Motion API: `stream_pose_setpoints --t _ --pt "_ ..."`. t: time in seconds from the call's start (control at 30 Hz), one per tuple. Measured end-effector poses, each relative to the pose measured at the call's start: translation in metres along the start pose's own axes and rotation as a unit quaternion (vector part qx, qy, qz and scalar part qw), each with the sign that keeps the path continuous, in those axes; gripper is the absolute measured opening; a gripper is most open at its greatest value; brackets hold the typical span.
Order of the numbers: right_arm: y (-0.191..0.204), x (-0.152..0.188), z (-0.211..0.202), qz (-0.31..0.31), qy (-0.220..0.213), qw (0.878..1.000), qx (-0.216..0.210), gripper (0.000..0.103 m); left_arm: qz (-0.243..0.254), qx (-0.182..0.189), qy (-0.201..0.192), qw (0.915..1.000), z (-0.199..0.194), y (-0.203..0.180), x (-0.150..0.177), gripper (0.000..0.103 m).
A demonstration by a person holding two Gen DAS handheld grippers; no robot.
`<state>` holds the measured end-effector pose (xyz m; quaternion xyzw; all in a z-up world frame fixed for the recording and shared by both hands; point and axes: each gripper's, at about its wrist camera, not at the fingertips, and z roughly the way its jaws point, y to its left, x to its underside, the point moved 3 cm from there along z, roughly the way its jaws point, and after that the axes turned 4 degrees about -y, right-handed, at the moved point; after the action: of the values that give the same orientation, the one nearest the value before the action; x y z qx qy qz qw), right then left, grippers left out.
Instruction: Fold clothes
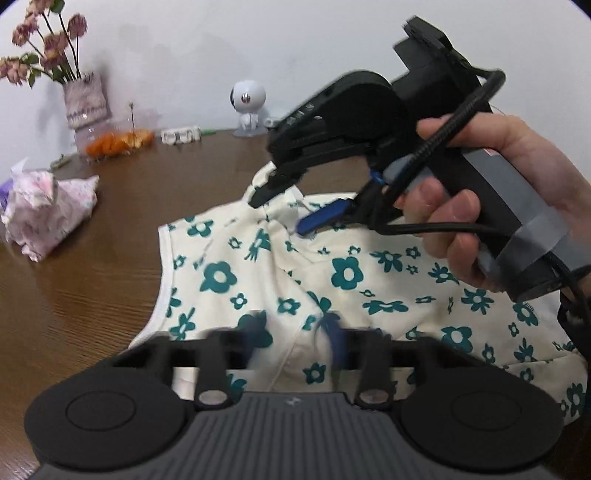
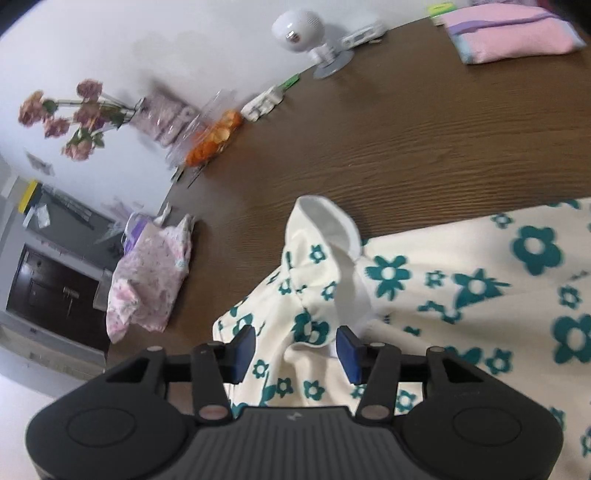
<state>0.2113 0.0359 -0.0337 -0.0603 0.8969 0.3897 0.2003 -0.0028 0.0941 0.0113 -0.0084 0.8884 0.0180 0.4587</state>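
Observation:
A cream garment with teal flowers [image 1: 280, 273] lies on the brown wooden table [image 1: 92, 280]. It also shows in the right wrist view [image 2: 461, 295], with a bunched white-trimmed sleeve [image 2: 325, 229] raised. My right gripper [image 2: 295, 350] is open, its blue pads either side of a fold of the cloth. In the left wrist view the right gripper [image 1: 284, 210] hovers over the garment's far corner. My left gripper [image 1: 295, 343] is blurred, low over the near cloth, jaws apart with fabric between them.
A crumpled pink floral garment [image 1: 48, 210] lies at the left. A vase of dried flowers [image 1: 83, 99], orange petals [image 1: 118, 142], a white camera [image 1: 249, 107] and a small white object [image 1: 181, 134] line the wall. A folded pink cloth [image 2: 513, 29] sits far right.

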Motion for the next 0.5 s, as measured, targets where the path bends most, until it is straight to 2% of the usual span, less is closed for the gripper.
stream_pose_setpoints --t 0.13,0.2,0.23,0.33,0.37,0.4,0.43,0.5 --pt "0.004 0.001 0.009 -0.016 0.005 1.000 0.004 0.041 -0.018 0.005 -0.029 0.9994 -0.020 0.007 0.004 0.004" --pt "0.001 0.002 0.008 -0.010 0.009 1.000 -0.004 0.018 -0.023 0.003 -0.042 0.9989 -0.030 0.013 0.005 0.004" --pt "0.000 0.003 0.007 -0.007 0.010 1.000 -0.007 0.017 -0.026 0.006 -0.045 0.9986 -0.033 0.015 0.005 0.004" --pt "0.000 0.007 -0.004 0.006 0.003 1.000 -0.021 0.019 -0.026 0.016 -0.052 0.9982 -0.037 0.017 0.009 0.004" --pt "0.000 0.009 -0.007 0.011 0.002 1.000 -0.029 0.027 -0.024 0.018 -0.054 0.9981 -0.037 0.016 0.010 0.004" --pt "0.001 0.011 -0.009 0.018 0.009 0.999 -0.038 0.042 -0.019 0.016 -0.055 0.9982 -0.036 0.015 0.011 0.004" --pt "0.002 0.014 -0.010 0.024 0.015 0.999 -0.044 0.047 -0.015 0.014 -0.055 0.9983 -0.035 0.013 0.012 0.004" --pt "0.005 0.018 -0.007 0.024 0.024 0.999 -0.042 0.049 -0.012 0.016 -0.056 0.9982 -0.034 0.011 0.011 0.004"
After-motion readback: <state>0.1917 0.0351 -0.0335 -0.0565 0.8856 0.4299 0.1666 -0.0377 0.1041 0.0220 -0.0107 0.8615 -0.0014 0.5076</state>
